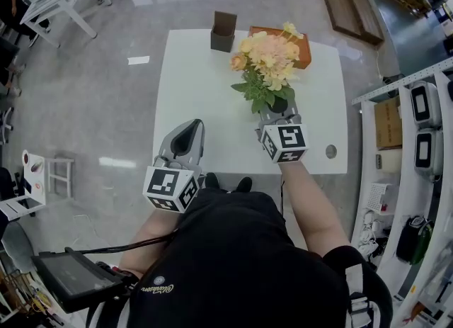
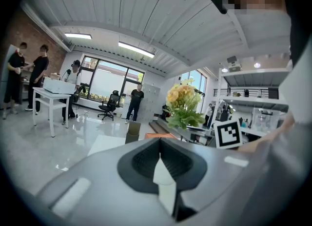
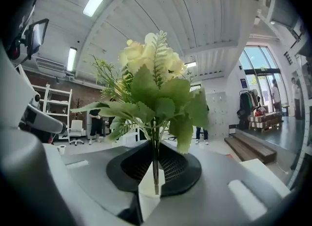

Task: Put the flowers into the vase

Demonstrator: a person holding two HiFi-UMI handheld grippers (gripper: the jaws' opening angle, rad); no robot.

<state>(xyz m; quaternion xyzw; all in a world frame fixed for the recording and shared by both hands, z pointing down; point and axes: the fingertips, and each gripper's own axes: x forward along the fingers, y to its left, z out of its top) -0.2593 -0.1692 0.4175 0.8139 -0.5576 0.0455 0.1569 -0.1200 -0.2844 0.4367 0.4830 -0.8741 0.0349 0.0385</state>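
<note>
Head view looks down on a white counter (image 1: 202, 96) with rounded corners, standing on a glossy grey floor. Over its right half is the bunch of flowers (image 1: 267, 61): pale peach and cream-yellow blooms, one deeper orange bloom at the left, and serrated green leaves bunched below them. In the right gripper view the flowers (image 3: 152, 86) stand upright, their thin stems gathered into one bundle. The right gripper (image 1: 277, 112) holds them clear of the counter, its jaws pinching that bundle low down. An orange-brown tray (image 1: 305, 52) lies at the far edge, partly covered by the blooms. Left of it, also at the far edge, stands the vase (image 1: 224, 31), dark brown, square and open-topped, apart from the flowers. The left gripper (image 1: 191, 128) hangs at the near edge, jaws pressed together with nothing between them. Each gripper's cube carries black-and-white square markers. A small pale script on the person's black shirt (image 1: 233, 263) is too small to read
</note>
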